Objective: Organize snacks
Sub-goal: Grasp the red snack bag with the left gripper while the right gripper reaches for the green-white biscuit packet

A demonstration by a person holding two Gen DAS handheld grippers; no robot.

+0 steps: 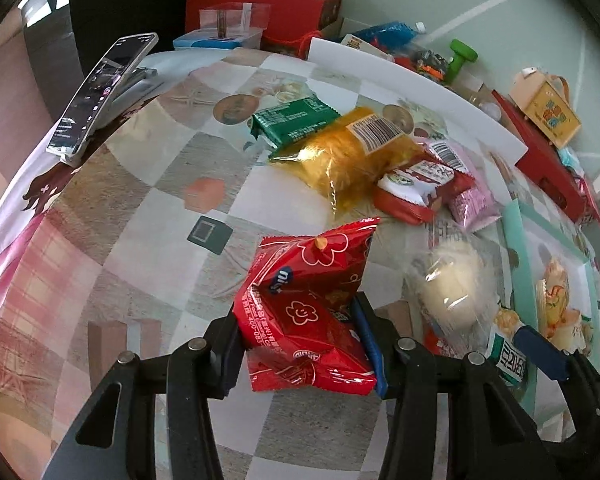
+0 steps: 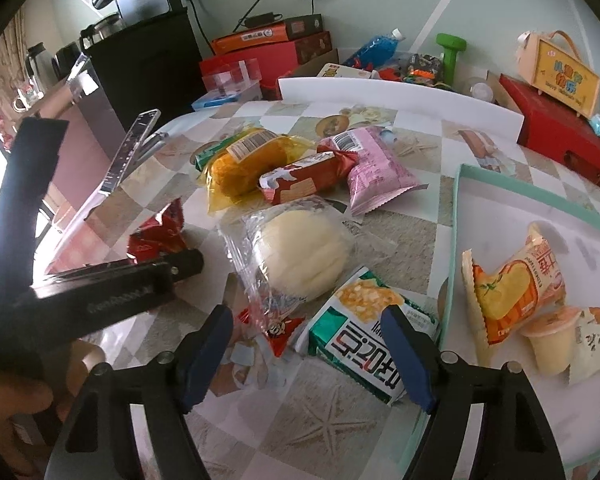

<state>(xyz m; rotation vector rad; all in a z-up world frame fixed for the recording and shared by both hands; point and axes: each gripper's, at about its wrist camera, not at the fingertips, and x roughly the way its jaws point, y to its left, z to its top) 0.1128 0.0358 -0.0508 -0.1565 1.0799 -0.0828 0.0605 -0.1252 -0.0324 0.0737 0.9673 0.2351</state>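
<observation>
My left gripper [image 1: 300,344] is shut on a red snack packet [image 1: 308,300] and holds it above the table; the packet also shows in the right wrist view [image 2: 156,236]. My right gripper [image 2: 308,344] is open, low over a green-and-white snack pack [image 2: 364,324], beside a clear-wrapped white bun [image 2: 304,252]. A pile of snacks lies farther back: a yellow bag [image 2: 240,168], a red wrapped cake [image 2: 304,180], a pink packet [image 2: 372,172] and a green packet [image 1: 292,120]. A mint-rimmed tray [image 2: 456,216] at right holds an orange bread pack [image 2: 512,280] and a jelly cup [image 2: 552,340].
A phone on a stand [image 1: 100,92] stands at the table's left edge. A white board [image 2: 400,96] stands at the back. Red boxes [image 2: 560,136], a green dumbbell [image 2: 450,56] and a blue bottle [image 2: 376,48] crowd behind it. The left gripper's body [image 2: 80,292] crosses the right view.
</observation>
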